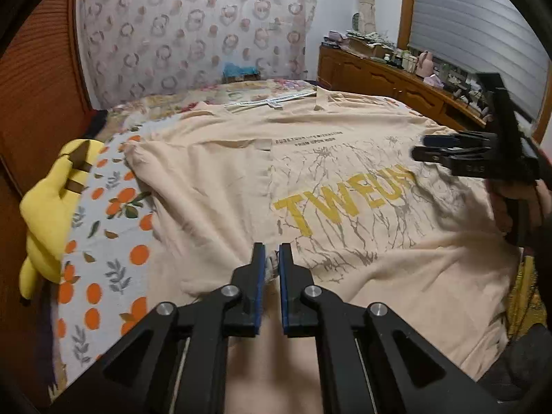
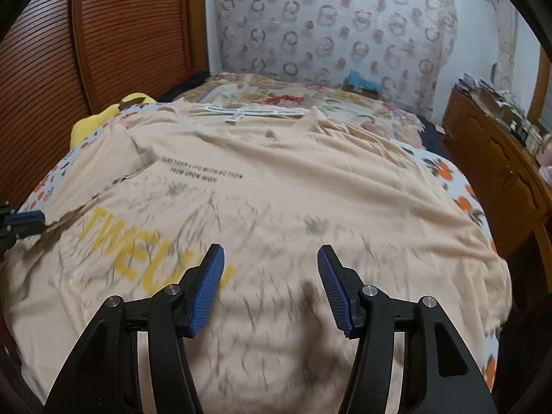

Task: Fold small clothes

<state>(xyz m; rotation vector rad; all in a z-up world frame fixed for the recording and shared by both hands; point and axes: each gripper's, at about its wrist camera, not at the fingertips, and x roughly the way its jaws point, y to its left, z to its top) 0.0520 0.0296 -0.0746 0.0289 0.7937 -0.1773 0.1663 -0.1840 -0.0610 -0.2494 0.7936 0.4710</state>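
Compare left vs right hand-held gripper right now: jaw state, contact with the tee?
The left hand-held gripper has its blue pads nearly together, pinching a small fold of the beige T-shirt; the right hand-held gripper has its jaws wide apart with nothing between them. The left sits low at the shirt's near edge; the right hangs above the print, and its view is motion-blurred. Both are black with blue ribbed pads and angle down at the shirt.

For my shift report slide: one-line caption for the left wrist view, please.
Left gripper shut on a pinch of the beige T-shirt spread on the bed, right gripper open above it.
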